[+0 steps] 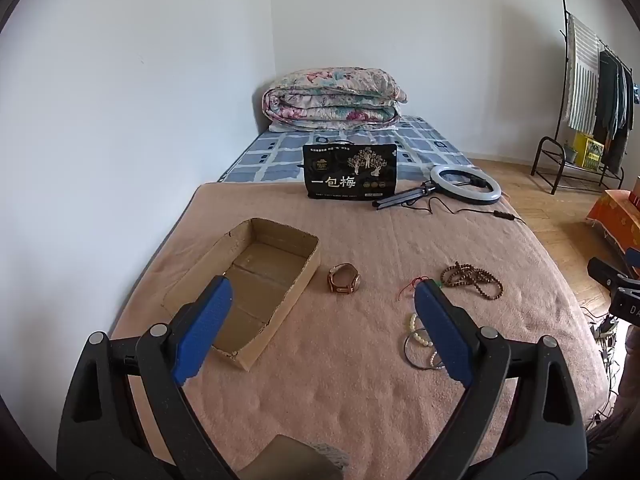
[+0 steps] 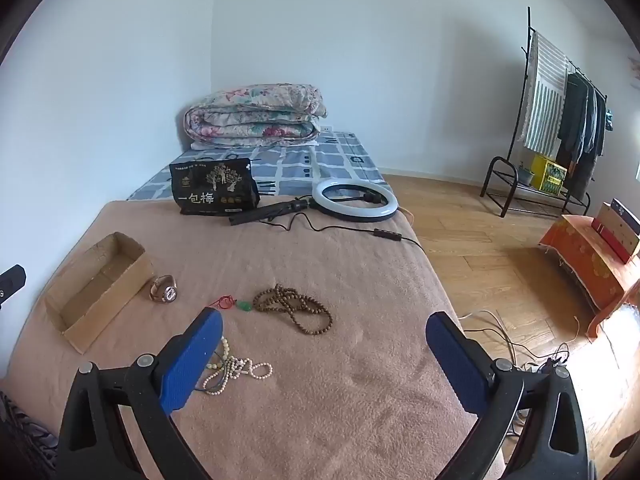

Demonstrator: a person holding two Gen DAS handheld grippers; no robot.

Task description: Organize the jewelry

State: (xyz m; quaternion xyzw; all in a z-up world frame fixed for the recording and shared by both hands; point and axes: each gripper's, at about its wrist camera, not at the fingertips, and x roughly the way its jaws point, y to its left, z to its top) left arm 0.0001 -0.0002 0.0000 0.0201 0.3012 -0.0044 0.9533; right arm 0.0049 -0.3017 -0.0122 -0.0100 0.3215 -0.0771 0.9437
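An open, empty cardboard box (image 1: 256, 280) (image 2: 96, 280) lies on the tan blanket at the left. A brown watch (image 1: 344, 279) (image 2: 164, 289) lies just right of it. A brown bead necklace (image 1: 474, 280) (image 2: 296, 306) lies further right, with a red cord and green pendant (image 2: 240, 304) beside it. White pearl strands and a thin bangle (image 2: 234, 370) (image 1: 418, 344) lie nearer me. My left gripper (image 1: 324, 320) is open and empty above the blanket between box and pearls. My right gripper (image 2: 324, 340) is open and empty, its left finger over the pearls.
A black snack bag (image 1: 350, 172) and a white ring light (image 1: 466, 184) with its cable lie at the blanket's far edge. A folded floral quilt (image 1: 332, 98) sits behind. The bed's right edge drops to wood floor with a clothes rack (image 2: 560, 120) and an orange box (image 2: 588, 260).
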